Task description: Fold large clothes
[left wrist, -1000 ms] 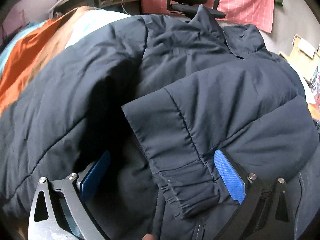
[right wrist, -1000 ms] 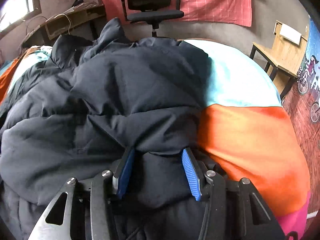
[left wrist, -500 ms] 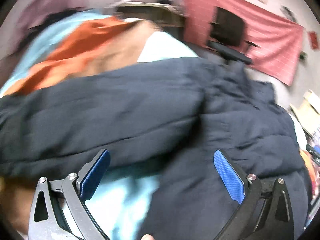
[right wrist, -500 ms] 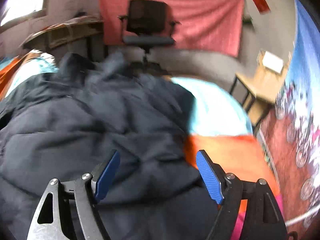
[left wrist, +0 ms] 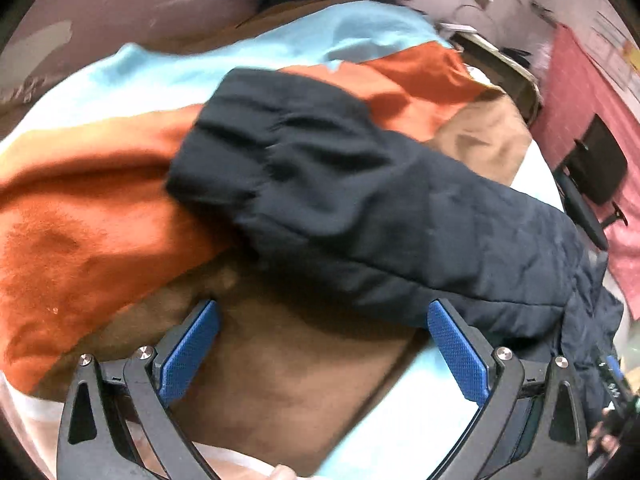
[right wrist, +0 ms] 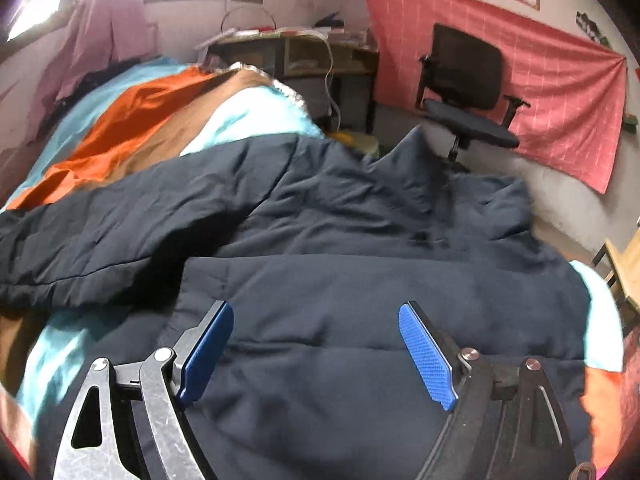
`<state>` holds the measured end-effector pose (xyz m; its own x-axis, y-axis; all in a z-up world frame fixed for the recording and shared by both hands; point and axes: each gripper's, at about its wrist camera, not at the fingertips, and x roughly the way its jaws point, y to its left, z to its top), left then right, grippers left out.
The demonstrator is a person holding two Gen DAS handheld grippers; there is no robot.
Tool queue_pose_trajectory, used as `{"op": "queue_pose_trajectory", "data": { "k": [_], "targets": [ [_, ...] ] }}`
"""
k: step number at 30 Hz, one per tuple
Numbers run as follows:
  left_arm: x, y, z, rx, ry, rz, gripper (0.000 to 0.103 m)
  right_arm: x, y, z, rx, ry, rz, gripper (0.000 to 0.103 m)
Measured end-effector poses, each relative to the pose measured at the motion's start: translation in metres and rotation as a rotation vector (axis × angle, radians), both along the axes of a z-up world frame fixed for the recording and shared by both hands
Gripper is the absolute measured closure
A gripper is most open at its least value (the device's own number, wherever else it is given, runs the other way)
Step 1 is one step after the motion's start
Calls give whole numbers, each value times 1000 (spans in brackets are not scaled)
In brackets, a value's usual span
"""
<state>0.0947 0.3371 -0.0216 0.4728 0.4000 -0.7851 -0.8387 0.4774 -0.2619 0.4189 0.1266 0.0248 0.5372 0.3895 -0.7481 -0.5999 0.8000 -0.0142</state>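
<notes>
A dark navy padded jacket [right wrist: 360,264] lies spread on a striped bed cover [right wrist: 132,120]. In the left wrist view one sleeve [left wrist: 360,184] stretches out over the orange and brown stripes, its gathered cuff [left wrist: 240,132] at the far end. My left gripper [left wrist: 324,320] hovers open over the brown stripe, just short of the sleeve, with nothing between its blue pads. My right gripper [right wrist: 316,320] hangs above the jacket's body, its jaws opening with no cloth between them. The other sleeve [right wrist: 120,224] lies off to the left in the right wrist view.
The bed cover [left wrist: 80,240] has orange, brown and light blue bands. A black office chair [right wrist: 468,92] stands beyond the bed before a pink wall cloth [right wrist: 560,80]. A cluttered desk [right wrist: 296,52] sits under the window. A wooden table [right wrist: 624,268] stands at the right.
My right gripper let go of the jacket fold, opened and lifted back. My left gripper swung left off the jacket's body and rolled, now facing the outstretched sleeve.
</notes>
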Motion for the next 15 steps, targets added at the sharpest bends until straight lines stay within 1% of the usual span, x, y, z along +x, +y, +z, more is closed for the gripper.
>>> {"op": "queue_pose_trajectory", "data": {
  "k": [3, 6, 9, 11, 12, 13, 14, 15],
  "targets": [
    [-4, -1, -1, 8, -5, 10, 1, 4, 16, -16, -50, -4, 2, 19],
    [-4, -2, -1, 20, -12, 41, 1, -3, 25, -31, -93, -33, 2, 19],
    [-8, 3, -2, 17, -55, 91, 3, -5, 25, -40, -99, -52, 7, 14],
    [-9, 5, 0, 8, -102, 123, 3, -7, 24, -45, -101, -68, 10, 13],
    [-9, 5, 0, 3, -109, 128, 4, -7, 23, -48, -103, -74, 11, 13],
    [-6, 6, 1, -1, -100, 128, 15, -8, 24, -50, -107, -81, 12, 13],
    [-2, 7, 2, -3, -93, 113, 41, -8, 25, -51, -112, -87, 11, 13],
    [4, 8, 2, 1, -75, 94, 53, -10, 26, -52, -118, -97, 10, 13]
  ]
}}
